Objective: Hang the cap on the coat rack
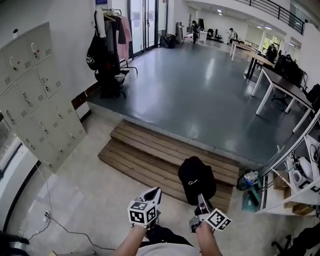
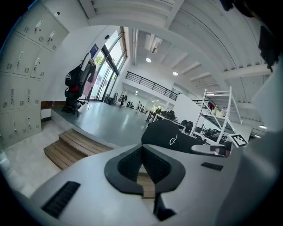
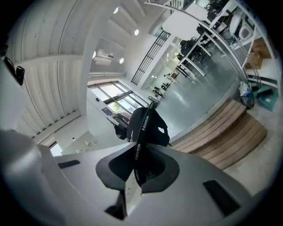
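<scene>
Black cap (image 3: 148, 126), strap (image 3: 140, 141) printed "FASHION", small white logo on the crown. The right gripper (image 1: 201, 201) is clamped on the strap and holds the cap up over two wooden steps (image 1: 150, 155). Left gripper (image 1: 152, 194) has its jaws together, nothing between them. Grey floor (image 1: 200, 90) beyond, grey lockers (image 1: 35, 95) on the left wall, coat rack (image 1: 107, 30) with clothes well away, far left.

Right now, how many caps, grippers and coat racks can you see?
Black fabric cap: 1
Grey hand-held grippers: 2, the left gripper, empty, and the right gripper, holding the cap's strap
Coat rack hung with clothes: 1
Total: 4
</scene>
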Demonstrator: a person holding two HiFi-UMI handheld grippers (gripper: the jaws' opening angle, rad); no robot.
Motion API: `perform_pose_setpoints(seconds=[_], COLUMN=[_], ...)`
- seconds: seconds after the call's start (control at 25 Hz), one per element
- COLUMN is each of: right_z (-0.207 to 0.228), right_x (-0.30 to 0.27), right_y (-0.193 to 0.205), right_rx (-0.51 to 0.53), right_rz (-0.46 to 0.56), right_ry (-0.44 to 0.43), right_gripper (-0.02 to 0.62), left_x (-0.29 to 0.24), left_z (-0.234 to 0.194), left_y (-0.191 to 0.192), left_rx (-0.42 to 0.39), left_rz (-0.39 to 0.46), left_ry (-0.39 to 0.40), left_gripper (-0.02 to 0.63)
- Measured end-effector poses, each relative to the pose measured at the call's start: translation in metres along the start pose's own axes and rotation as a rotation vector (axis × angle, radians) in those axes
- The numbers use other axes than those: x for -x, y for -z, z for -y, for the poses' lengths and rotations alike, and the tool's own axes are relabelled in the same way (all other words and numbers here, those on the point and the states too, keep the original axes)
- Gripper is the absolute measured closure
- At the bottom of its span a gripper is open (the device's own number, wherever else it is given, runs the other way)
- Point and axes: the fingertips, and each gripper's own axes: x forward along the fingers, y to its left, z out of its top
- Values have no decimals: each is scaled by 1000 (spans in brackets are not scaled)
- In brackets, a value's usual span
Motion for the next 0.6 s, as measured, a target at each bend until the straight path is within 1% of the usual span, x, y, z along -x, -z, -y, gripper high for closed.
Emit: perform_pose_setpoints(seconds=[0.28, 0.6], right_z=[-22, -53], right_x=[-52, -131], right_y=[20, 35], right_rx=[-4, -5], right_rz=[-58, -108], right_ry=[-56, -121], right_gripper=[575, 575], left_x=[7, 7], left_z=[-48, -113], left_y=[-23, -54], left_rx=[-2, 16], left_rz=[28, 58], left_ry=[-66, -146], left_gripper=[603, 603])
